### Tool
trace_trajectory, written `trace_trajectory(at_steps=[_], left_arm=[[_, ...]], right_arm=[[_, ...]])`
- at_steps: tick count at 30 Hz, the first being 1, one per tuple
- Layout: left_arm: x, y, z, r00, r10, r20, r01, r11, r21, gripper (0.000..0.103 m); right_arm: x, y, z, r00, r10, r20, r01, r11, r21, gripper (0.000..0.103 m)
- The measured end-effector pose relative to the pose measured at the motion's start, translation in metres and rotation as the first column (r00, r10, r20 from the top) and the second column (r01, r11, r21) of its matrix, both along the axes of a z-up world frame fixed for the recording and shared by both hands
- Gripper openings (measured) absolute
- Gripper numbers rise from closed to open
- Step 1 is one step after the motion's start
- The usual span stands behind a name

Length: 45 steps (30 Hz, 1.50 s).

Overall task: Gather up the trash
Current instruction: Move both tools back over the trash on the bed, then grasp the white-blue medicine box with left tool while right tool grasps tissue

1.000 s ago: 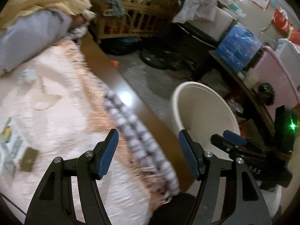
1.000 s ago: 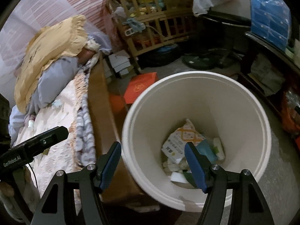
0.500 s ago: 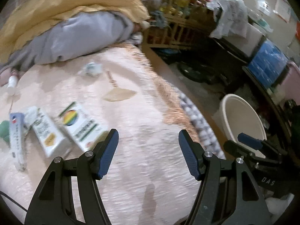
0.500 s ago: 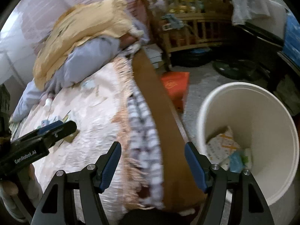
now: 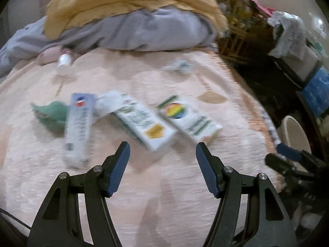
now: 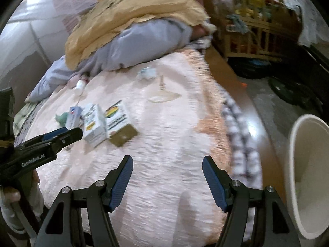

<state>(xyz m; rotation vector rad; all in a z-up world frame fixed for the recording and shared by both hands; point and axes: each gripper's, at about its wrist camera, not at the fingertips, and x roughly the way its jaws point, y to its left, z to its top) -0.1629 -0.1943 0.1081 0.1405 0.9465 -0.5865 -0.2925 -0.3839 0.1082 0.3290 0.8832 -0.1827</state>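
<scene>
Trash lies on the pink bedspread [image 5: 164, 185]: a long blue-white box [image 5: 79, 127], a white carton with a yellow mark [image 5: 144, 123], a carton with a rainbow circle [image 5: 188, 117], a green scrap [image 5: 51, 113], a crumpled tissue [image 5: 181, 65] and a small white bottle [image 5: 63, 61]. My left gripper [image 5: 162, 154] is open and empty, just short of the cartons. My right gripper [image 6: 166, 168] is open and empty above the bedspread [image 6: 164, 144]; the cartons [image 6: 104, 121] lie ahead to its left. The white bin [image 6: 308, 177] stands at the right.
A yellow blanket [image 5: 127, 0] and grey bedding [image 5: 133, 33] are piled at the far end of the bed. A wooden crib [image 6: 250, 20] and dark clutter fill the floor on the right. The bed's wooden edge [image 6: 244, 107] runs beside the bin.
Both grippers have swung left from the bin to the bed. The cartons now lie close in front of the left gripper. The bin has slid to the right edge.
</scene>
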Motion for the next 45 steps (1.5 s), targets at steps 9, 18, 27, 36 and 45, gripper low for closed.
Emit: trace_trajectory(at_steps=[9, 18, 27, 36, 45], left_arm=[[0.047, 0.071, -0.021, 0.989, 0.147, -0.015, -0.147, 0.989, 0.020, 0.065], [0.091, 0.081, -0.048, 0.984, 0.175, -0.042, -0.174, 0.984, 0.045, 0.065], [0.115, 0.072, -0.066, 0.983, 0.172, -0.064, -0.166, 0.982, 0.086, 0.065], [0.124, 0.076, -0.071, 0.983, 0.145, -0.116, -0.139, 0.989, 0.056, 0.048], [0.113, 0.086, -0.055, 0.978, 0.130, -0.161, -0.138, 0.990, -0.038, 0.046]], right_arm=[[0.037, 0.026, -0.006, 0.997, 0.080, -0.020, -0.080, 0.997, -0.015, 0.068], [0.080, 0.027, -0.006, 0.993, 0.115, -0.015, -0.115, 0.993, -0.027, 0.068], [0.167, 0.003, -0.003, 0.995, 0.099, 0.024, -0.097, 0.994, -0.050, 0.071], [0.260, -0.018, -0.032, 0.996, 0.082, -0.031, -0.085, 0.991, -0.102, 0.069], [0.240, -0.027, -0.027, 0.996, 0.093, -0.014, -0.094, 0.993, -0.068, 0.024]])
